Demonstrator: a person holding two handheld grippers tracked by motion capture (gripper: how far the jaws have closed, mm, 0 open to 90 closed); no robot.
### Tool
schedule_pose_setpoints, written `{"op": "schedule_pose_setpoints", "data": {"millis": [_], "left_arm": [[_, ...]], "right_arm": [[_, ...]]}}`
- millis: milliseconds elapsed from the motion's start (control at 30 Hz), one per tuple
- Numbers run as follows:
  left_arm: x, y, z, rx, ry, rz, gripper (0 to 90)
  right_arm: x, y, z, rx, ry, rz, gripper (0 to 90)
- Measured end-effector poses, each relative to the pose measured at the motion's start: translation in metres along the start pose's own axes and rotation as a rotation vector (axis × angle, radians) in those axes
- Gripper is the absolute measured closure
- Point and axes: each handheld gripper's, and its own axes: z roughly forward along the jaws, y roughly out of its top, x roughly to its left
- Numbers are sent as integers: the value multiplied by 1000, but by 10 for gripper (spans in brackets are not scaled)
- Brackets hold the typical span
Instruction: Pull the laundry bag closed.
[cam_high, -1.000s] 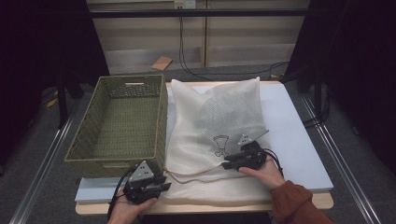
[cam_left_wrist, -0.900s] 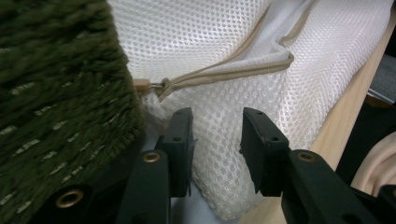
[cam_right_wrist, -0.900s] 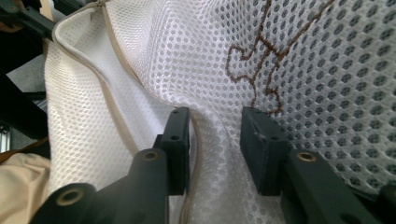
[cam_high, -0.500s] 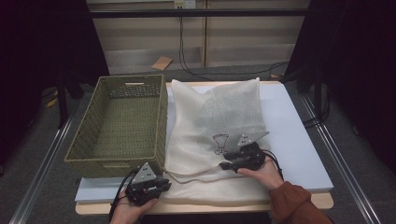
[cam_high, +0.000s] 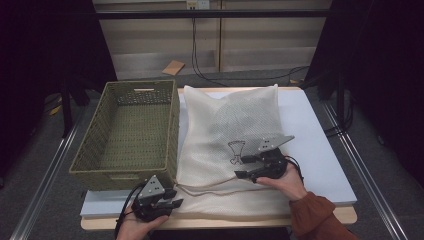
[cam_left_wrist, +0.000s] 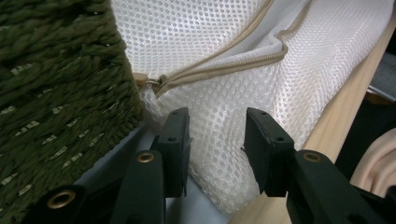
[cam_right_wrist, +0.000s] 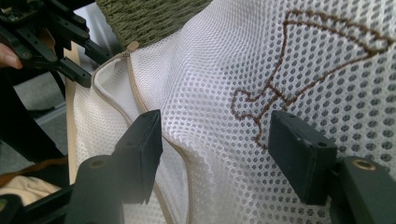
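Note:
A white mesh laundry bag (cam_high: 227, 125) lies flat on the table, with a brown embroidered figure (cam_right_wrist: 299, 60) on it. Its beige zipper (cam_left_wrist: 224, 63) runs along the near edge, the pull (cam_left_wrist: 157, 82) by the basket corner. My left gripper (cam_high: 175, 202) sits at the bag's near-left corner, open, with the mesh corner between its jaws (cam_left_wrist: 217, 140). My right gripper (cam_high: 241, 168) hovers over the bag near the embroidery, open, its jaws astride a raised fold of mesh (cam_right_wrist: 215, 140). The zipper gapes a little, showing the bag's inside (cam_right_wrist: 112, 79).
A green woven basket (cam_high: 95, 150) stands empty left of the bag, touching its edge. The white table top (cam_high: 315, 135) ends in a wooden front edge (cam_left_wrist: 336, 121) right beside the left gripper. Cables and a piece of cardboard (cam_high: 173, 67) lie on the floor beyond.
My right gripper has lifted and tipped up a little over the bag. My left gripper has edged slightly toward the bag's corner.

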Motion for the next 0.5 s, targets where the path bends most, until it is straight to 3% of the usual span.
{"op": "schedule_pose_setpoints", "data": {"millis": [167, 200, 333, 433, 500], "left_arm": [[-1, 1, 4, 1, -18, -18, 583], [-4, 2, 6, 9, -10, -10, 579], [-6, 3, 5, 14, 23, -15, 600], [-7, 0, -1, 2, 32, -60, 551], [-7, -2, -11, -36, 36, -44, 553]], "right_arm": [[5, 5, -1, -16, 2, -22, 359], [7, 8, 1, -18, 24, -27, 382], [14, 19, 4, -19, 25, -42, 437], [18, 23, 3, -34, 27, -38, 436], [22, 26, 3, -19, 52, -50, 470]]}}
